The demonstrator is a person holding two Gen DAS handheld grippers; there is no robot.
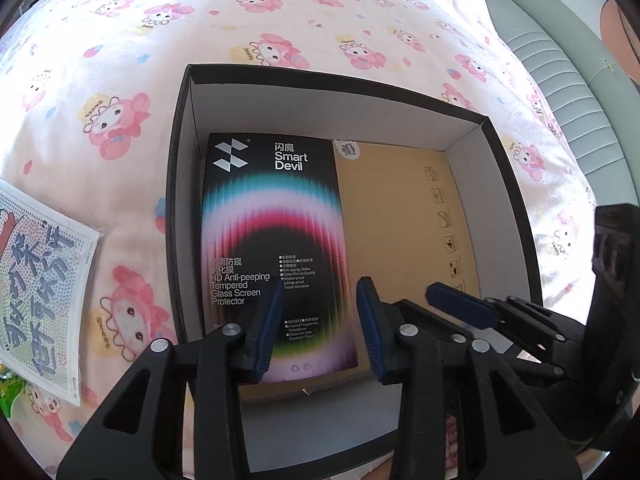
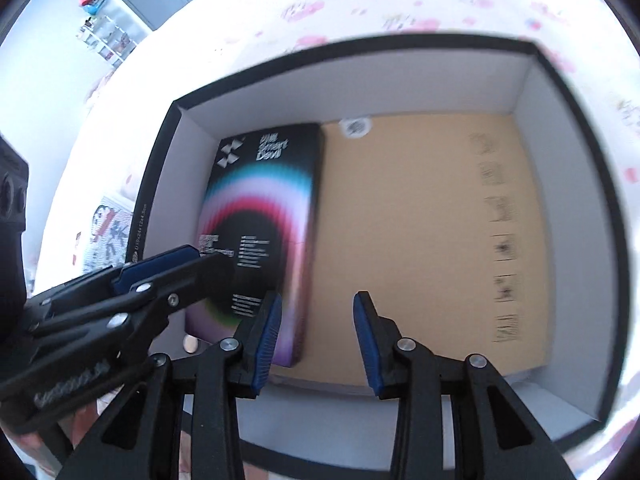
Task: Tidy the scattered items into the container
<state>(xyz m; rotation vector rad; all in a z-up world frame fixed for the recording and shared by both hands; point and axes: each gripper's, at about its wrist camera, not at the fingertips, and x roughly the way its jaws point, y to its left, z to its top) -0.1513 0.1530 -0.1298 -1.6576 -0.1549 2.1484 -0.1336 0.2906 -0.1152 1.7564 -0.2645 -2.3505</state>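
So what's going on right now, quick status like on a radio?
Left gripper and right gripper open, empty, above box. Screen protector pack inside. Printed sheet outside on bedsheet. Nothing blocking.

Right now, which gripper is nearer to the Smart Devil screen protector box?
Left. The left gripper hangs over the Smart Devil screen protector box; the right gripper hangs beside it, over the brown cardboard.

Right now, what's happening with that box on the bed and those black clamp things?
A person is tidying loose items into the black box on the cartoon-print bedsheet, using two hand-held grippers. A Smart Devil screen protector pack already lies inside on a brown cardboard sheet. The left gripper and right gripper both hover over the box, jaws open and empty. A printed sheet lies outside, left of the box.
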